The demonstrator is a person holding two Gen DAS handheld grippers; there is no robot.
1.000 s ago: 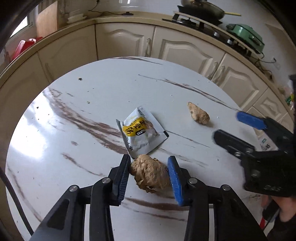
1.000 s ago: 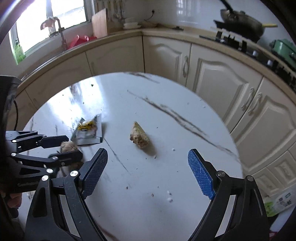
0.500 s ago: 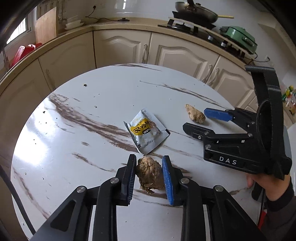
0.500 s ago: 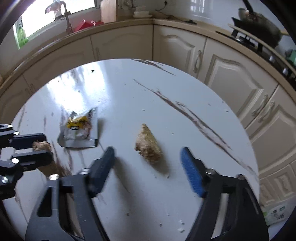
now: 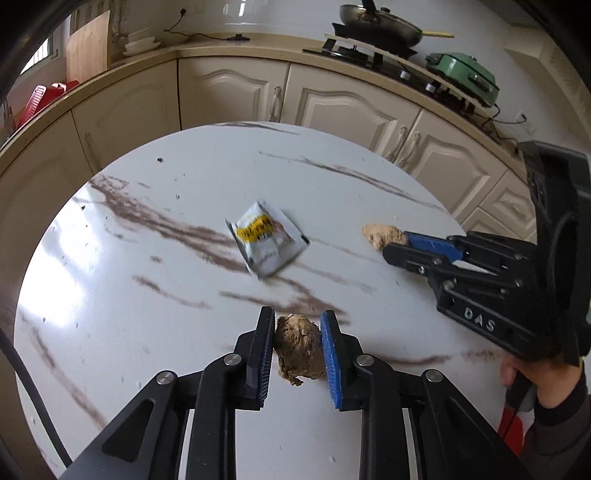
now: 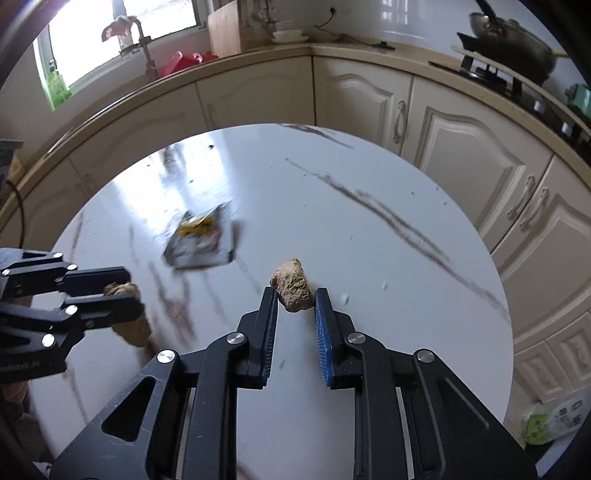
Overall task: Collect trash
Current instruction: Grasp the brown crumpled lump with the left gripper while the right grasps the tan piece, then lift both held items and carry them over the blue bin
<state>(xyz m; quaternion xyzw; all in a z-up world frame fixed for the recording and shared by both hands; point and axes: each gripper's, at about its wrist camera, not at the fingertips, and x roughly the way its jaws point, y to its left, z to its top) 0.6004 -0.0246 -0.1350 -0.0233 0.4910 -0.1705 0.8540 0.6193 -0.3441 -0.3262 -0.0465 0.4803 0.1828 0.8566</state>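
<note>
A brown crumpled paper ball (image 5: 297,347) sits between the pads of my left gripper (image 5: 296,314), whose jaws are closing and press it from both sides. It looks held just above the round marble table (image 5: 147,295). A tan lump (image 6: 293,286) is pinched at the fingertips of my right gripper (image 6: 295,295), which is shut on it. From the left wrist view, the right gripper (image 5: 397,243) holds the lump (image 5: 382,234) at the table's right. A silver and yellow wrapper (image 5: 266,240) lies flat mid-table, apart from both grippers.
Cream cabinets (image 6: 362,99) curve around behind the table. A stove with a pan (image 5: 376,22) and a green appliance (image 5: 461,75) stand on the counter. A green and white bag (image 6: 550,421) lies on the floor at the right. A hand (image 5: 546,380) holds the right gripper.
My right gripper moved forward to the tan lump and its wide jaws came together on it. My left jaws tightened on the paper ball and drew back from the wrapper.
</note>
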